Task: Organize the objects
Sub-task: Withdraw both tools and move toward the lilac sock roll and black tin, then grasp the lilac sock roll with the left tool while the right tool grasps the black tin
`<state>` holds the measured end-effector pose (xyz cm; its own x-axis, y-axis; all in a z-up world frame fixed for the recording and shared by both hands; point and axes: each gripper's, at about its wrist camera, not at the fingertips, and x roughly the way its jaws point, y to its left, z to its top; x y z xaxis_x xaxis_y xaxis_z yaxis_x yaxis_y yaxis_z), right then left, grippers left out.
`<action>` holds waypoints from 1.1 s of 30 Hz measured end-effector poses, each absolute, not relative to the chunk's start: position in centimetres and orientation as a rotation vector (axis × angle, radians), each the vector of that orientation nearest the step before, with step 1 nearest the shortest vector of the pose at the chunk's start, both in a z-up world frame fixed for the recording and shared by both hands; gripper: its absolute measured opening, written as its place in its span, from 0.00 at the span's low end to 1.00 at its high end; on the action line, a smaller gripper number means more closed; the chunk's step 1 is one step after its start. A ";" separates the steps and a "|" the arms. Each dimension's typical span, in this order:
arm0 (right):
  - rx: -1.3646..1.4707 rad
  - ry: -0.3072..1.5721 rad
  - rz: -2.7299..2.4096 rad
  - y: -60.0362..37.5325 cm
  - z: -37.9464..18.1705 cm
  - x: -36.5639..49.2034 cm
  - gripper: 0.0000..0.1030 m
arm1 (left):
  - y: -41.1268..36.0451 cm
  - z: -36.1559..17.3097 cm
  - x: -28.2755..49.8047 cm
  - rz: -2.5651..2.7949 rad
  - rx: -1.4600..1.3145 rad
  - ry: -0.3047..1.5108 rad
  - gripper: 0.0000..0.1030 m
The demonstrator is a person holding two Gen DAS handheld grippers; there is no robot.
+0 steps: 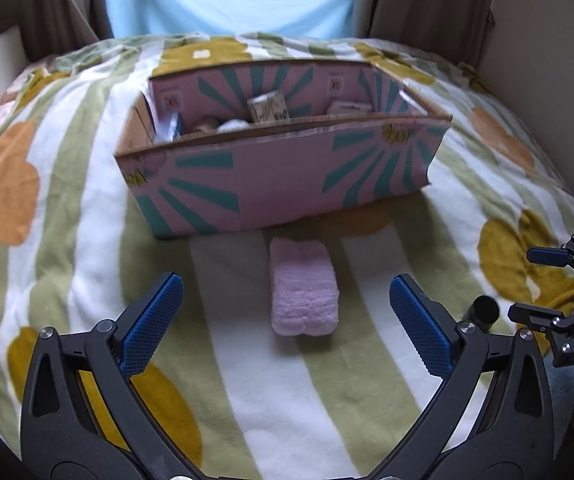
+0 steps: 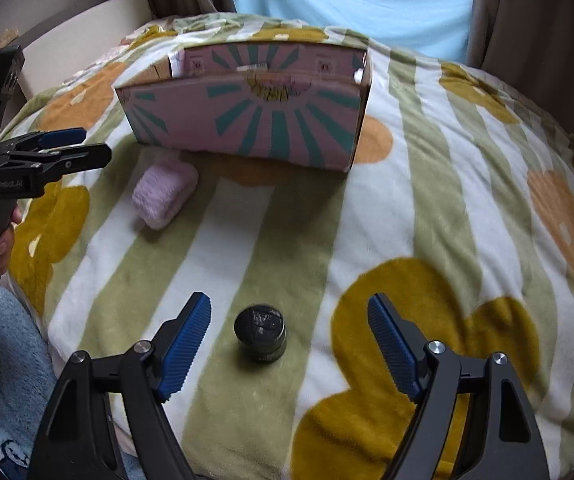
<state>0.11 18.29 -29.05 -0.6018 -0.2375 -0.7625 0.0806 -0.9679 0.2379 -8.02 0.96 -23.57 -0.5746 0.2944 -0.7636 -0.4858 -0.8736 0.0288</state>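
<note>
Two things are left out on the flowered blanket [image 2: 367, 216]: one folded pink towel [image 1: 303, 290] and one small dark jar [image 2: 261, 336]. One pink cardboard box [image 1: 283, 176] with green rays stands at the far side of the blanket, open at the top, and it already has several items in it. From the left view I make out a printed carton, another boxy item to its right, and something white, though an exact count inside is hard to tell. So the sorting looks partly done, with these two pieces seemingly the last to go in.

The towel lies just near of the box's front wall, close to it, lengthwise toward the left claw [image 1: 286, 324]. That claw is spread wide with nothing between its blue pads; the towel sits ahead of it, lined up with the gap but untouched. The jar stands upright on a green stripe, well apart from the box and to the right of the towel. The right claw [image 2: 289, 344] is also open and empty, its pads standing clear on either side of the jar.
</note>
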 end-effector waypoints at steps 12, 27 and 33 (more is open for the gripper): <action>1.341 -0.357 -2.614 17.0 -33.2 0.1 0.59 | 2.6 -29.2 -10.2 2.377 -1.224 0.326 0.93; 1.329 -0.375 -2.668 15.3 -34.0 -0.2 0.34 | 2.0 -31.1 -11.1 2.371 -1.285 0.286 0.75; 1.330 -0.360 -2.683 14.9 -34.2 -0.3 0.32 | 2.4 -31.5 -11.0 2.357 -1.289 0.303 0.47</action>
<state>-0.27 14.89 -34.21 -0.6045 -0.2165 -0.7666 0.0068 -0.9637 0.2668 -10.96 2.36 -31.53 -0.4723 0.2686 -0.8395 -0.4721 -0.8814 -0.0165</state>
